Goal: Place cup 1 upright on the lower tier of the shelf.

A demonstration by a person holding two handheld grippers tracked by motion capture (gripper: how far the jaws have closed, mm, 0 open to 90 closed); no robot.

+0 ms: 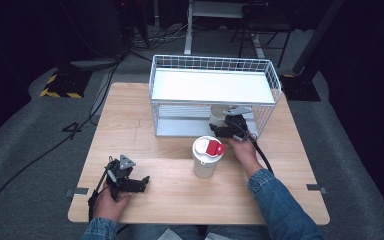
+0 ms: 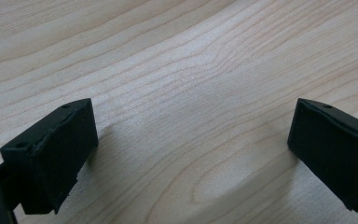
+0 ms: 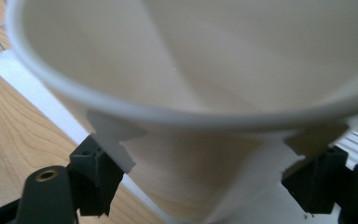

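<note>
My right gripper squeezes the white cup just under the wire basket shelf above it, so the cup might bump it and slip, while my left gripper rests wide open

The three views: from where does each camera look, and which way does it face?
High view: above the person's side, facing forward and down on the table, rack, both hands.
Left gripper view: on the left gripper, facing bare wood; its open jaws show.
Right gripper view: on the right gripper, facing the cup it grips.
Shared: high and right views show that cup.
</note>
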